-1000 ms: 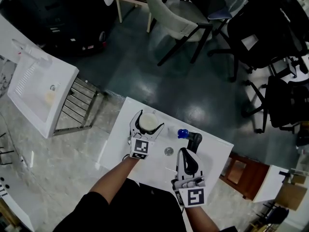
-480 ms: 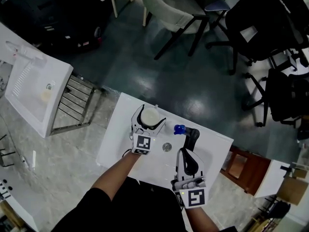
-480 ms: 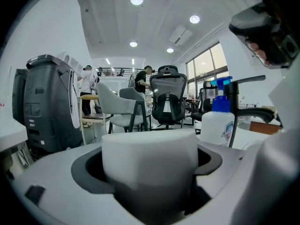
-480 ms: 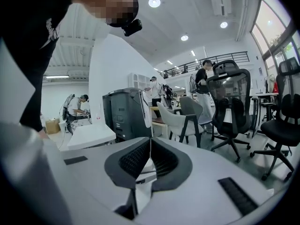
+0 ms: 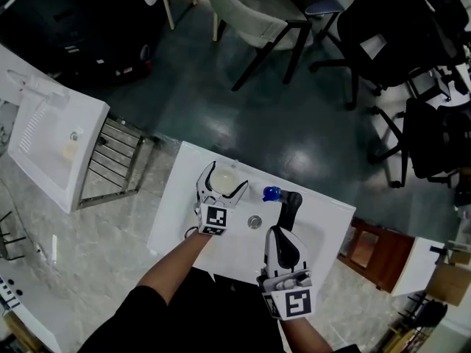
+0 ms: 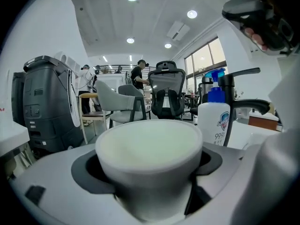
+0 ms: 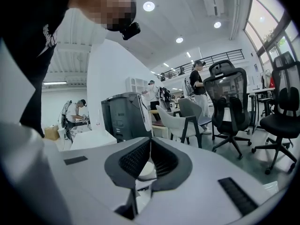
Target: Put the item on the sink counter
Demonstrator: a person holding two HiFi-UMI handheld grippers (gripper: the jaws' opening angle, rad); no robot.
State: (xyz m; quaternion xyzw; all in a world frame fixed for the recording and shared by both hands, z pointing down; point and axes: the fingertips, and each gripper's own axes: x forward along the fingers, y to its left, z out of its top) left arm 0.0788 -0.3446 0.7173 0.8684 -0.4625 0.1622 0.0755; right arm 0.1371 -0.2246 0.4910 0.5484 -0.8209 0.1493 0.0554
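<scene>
A white cup (image 5: 224,184) sits between the jaws of my left gripper (image 5: 227,176), which is shut on it over the far left part of the white sink counter (image 5: 180,219). In the left gripper view the cup (image 6: 149,149) fills the gap of the left gripper (image 6: 149,172). Whether the cup rests on the counter cannot be told. My right gripper (image 5: 282,232) is shut and empty near the counter's front, just behind the black faucet (image 5: 291,204). In the right gripper view the right gripper (image 7: 150,146) has its jaws pressed together.
A blue-capped soap bottle (image 5: 271,193) stands beside the faucet, and the soap bottle (image 6: 213,118) is right of the cup. The drain (image 5: 255,222) lies between the grippers. A second white sink (image 5: 55,142) with a metal rack (image 5: 118,160) is at left; chairs (image 5: 250,24) stand beyond.
The head camera has drifted a little. The left gripper still holds the cup at the same spot over the counter, and the right gripper has stayed put.
</scene>
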